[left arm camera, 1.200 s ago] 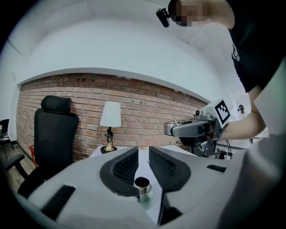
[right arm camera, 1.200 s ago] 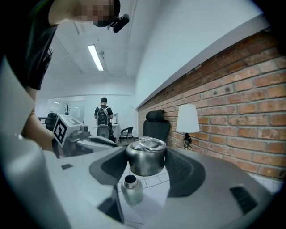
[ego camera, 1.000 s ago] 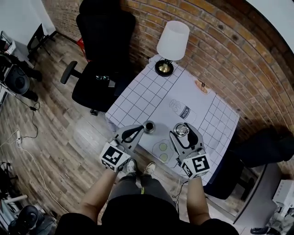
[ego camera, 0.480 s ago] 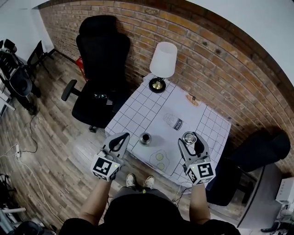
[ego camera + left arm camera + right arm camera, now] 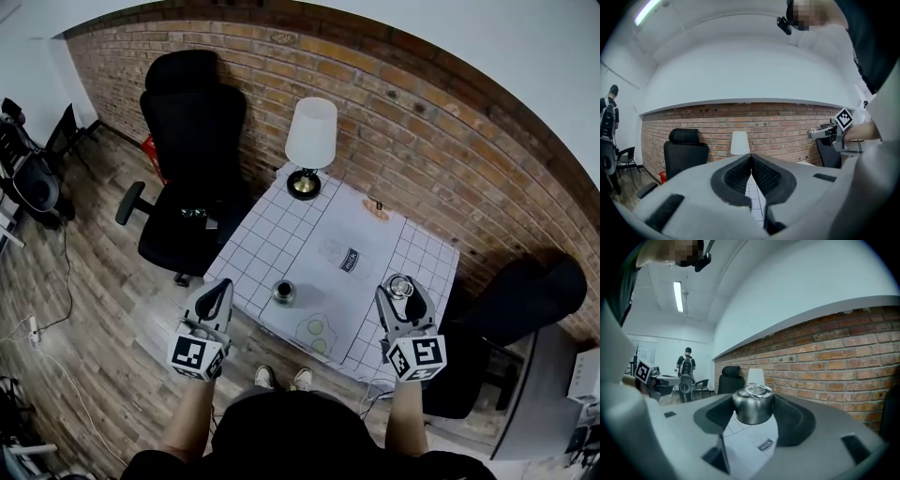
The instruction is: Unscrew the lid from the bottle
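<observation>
The bottle (image 5: 283, 292) is a small dark metal one, standing upright with its mouth uncovered near the front edge of the checked table (image 5: 272, 234). Its silver lid (image 5: 401, 286) with a wire ring on top is held in my right gripper (image 5: 402, 281), over the table's right front part. In the right gripper view the lid (image 5: 752, 404) sits squeezed between the two pads. My left gripper (image 5: 221, 284) hangs left of the bottle, beyond the table's edge, shut with nothing in it. The left gripper view shows its pads (image 5: 764, 174) pressed together.
A white-shaded lamp (image 5: 309, 141) stands at the table's far corner by the brick wall. A black office chair (image 5: 187, 178) is left of the table, another dark chair (image 5: 530, 300) right. A person with a backpack (image 5: 686, 373) stands far off.
Both grippers have drawn apart and away from the bottle: the left went left off the table, the right went right with the lid. The head view has tipped upward.
</observation>
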The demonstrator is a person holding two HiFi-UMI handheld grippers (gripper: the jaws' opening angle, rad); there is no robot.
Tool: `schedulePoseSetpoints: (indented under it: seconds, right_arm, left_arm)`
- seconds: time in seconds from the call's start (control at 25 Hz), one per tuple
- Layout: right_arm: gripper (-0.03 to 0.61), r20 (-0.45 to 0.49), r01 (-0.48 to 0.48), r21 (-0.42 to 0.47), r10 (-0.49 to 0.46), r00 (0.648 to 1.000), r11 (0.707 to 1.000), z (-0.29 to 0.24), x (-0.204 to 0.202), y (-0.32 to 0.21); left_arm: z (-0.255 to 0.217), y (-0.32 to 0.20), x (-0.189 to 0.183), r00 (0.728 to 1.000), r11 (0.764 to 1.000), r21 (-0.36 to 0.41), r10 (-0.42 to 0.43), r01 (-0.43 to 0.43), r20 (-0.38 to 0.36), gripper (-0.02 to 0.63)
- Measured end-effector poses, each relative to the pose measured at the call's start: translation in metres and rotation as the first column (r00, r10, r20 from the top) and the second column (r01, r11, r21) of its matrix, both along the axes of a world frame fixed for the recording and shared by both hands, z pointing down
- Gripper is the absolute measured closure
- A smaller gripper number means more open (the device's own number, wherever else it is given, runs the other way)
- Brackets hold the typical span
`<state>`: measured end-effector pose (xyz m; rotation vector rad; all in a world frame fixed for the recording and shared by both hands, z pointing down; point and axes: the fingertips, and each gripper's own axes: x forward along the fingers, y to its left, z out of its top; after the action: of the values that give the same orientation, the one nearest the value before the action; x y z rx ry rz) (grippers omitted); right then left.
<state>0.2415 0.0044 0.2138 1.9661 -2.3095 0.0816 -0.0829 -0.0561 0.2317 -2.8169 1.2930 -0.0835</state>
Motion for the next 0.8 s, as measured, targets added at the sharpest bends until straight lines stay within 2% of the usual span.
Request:
schedulePoseSetpoints:
  seconds: [0.48,0.8]
  right_arm:
    - [0.316,0.017,-0.034,0.009,0.034,0.999,0.999,-0.008,0.02,-0.005]
    - [0.316,-0.005,0.023,0.025,-0.023,1.0,0.999,-0.012,0.004,-0.015]
  left_arm:
    - [-0.017,-0.004,0.0,0.999,0.999,0.037,-0.035,0.035,0.0,0.591]
    - [-0.01,0.001,0.002,0.999,0.998,0.027,-0.05,0.05,-0.006,0.591]
